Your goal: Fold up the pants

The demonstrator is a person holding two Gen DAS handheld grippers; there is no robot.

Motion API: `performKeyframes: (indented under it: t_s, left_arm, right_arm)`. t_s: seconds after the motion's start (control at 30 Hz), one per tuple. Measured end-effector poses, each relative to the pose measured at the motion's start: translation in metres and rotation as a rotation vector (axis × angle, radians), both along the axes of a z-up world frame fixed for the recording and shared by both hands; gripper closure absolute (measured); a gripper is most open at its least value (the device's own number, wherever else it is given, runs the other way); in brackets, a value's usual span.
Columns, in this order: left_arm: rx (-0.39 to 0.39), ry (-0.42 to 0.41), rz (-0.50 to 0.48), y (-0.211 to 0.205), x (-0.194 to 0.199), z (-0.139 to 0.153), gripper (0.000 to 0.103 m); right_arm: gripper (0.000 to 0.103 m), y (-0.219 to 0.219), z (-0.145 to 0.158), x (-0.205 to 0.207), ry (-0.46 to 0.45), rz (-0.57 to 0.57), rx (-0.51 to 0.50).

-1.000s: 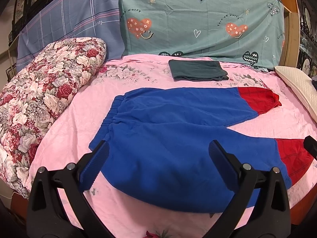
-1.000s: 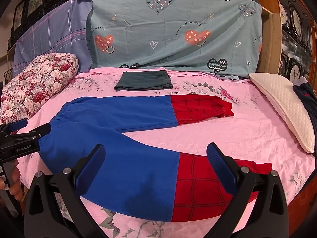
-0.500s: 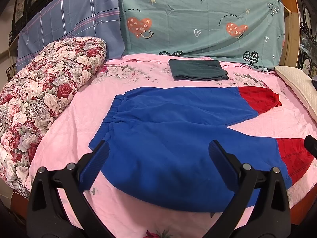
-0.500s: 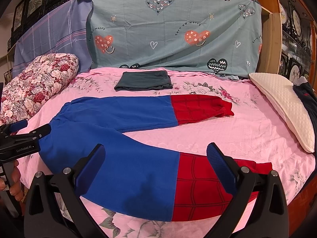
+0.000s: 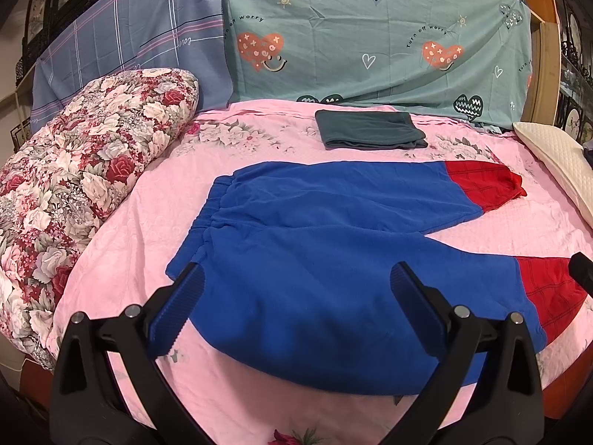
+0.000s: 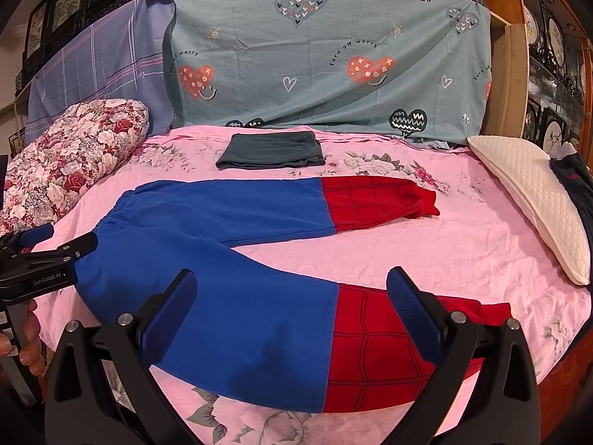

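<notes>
Left wrist: fleecy blue-red pants [image 5: 333, 259] flat, left gripper [image 5: 296, 296] spread wide

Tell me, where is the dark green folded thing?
The dark green folded cloth lies at the back of the pink bed, just beyond the blue and red pants, below the heart-print sheet.

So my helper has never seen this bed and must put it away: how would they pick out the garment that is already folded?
On the pink bed, look toward the teal heart-print sheet. The folded garment lies before it, beyond the blue-and-red pants: a flat, plain dark grey-green rectangle.
</notes>
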State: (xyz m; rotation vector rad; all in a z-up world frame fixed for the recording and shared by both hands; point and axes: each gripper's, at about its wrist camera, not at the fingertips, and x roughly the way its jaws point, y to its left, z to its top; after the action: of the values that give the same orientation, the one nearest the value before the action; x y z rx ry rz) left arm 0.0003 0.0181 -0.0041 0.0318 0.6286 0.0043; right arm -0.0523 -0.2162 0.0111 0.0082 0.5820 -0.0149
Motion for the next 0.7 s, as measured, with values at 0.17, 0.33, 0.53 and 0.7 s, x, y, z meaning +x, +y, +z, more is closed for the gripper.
performKeyframes:
  t_s: [0.17,0.33,0.53,0.7]
  left_arm:
    - [0.000,0.002,0.000,0.000,0.000,-0.001,0.002]
    - [0.001,0.002,0.000,0.000,0.000,-0.001,0.002]
    - [0.003,0.006,-0.002,-0.001,0.000,-0.003,0.002]
    - [0.057,0.029,-0.033,0.008,0.014,-0.008,0.002]
  right_arm:
    - [0.001,0.000,0.000,0.000,0.000,0.000,0.000]
    - [0.001,0.002,-0.001,-0.001,0.000,0.001,0.000]
    - [0.001,0.007,-0.004,-0.002,0.005,0.008,0.006]
    - [0.001,0.011,-0.003,0.013,0.034,0.098,-0.022]
